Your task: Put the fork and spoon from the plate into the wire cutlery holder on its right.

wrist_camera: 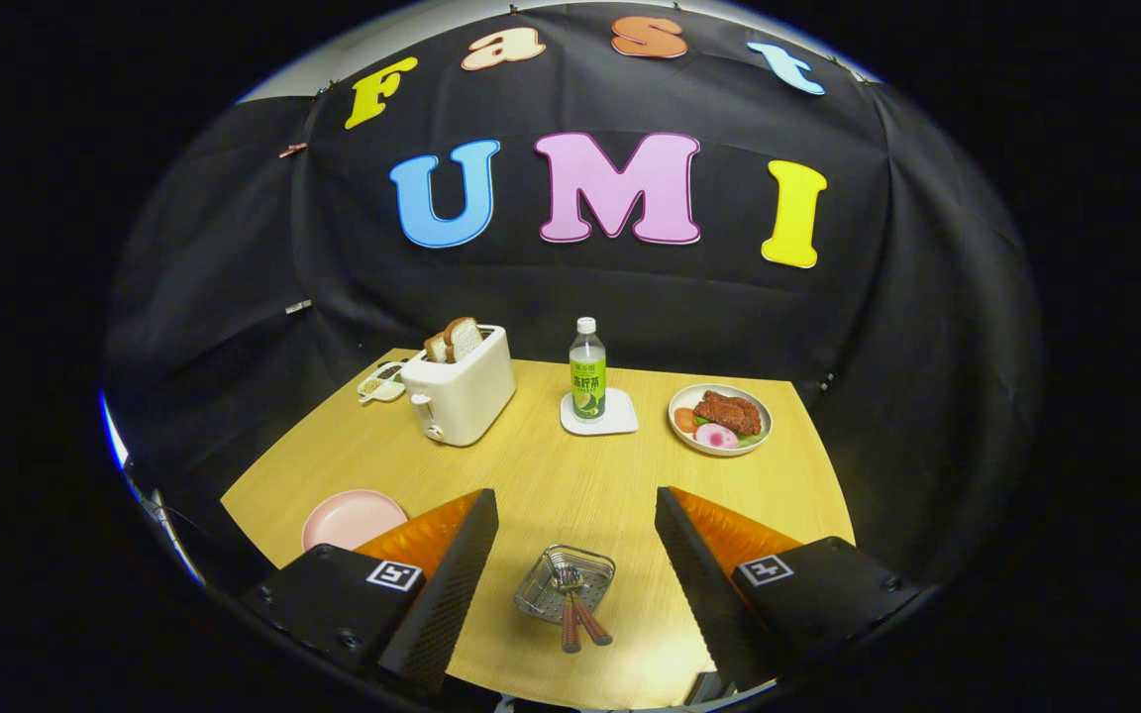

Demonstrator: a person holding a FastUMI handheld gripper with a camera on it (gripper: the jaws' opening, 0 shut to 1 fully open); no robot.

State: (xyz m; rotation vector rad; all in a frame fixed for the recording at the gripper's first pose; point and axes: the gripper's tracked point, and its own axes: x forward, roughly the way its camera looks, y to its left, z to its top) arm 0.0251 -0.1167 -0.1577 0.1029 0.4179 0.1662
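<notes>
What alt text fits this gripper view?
The open gripper hangs above a wooden table, with the wire holder between its fingers, fork and spoon already in it. Beyond stand a pink plate, toaster, bottle and food plate.

White toaster (460, 396) holding 2 bread slices (456, 340), bottle (587, 369) on coaster (614, 420), food plate (757, 440).

Wooden table (551, 485): toaster (459, 394), coaster (598, 414), food plate (720, 419), pink plate (353, 518), wire holder (565, 580).
</notes>
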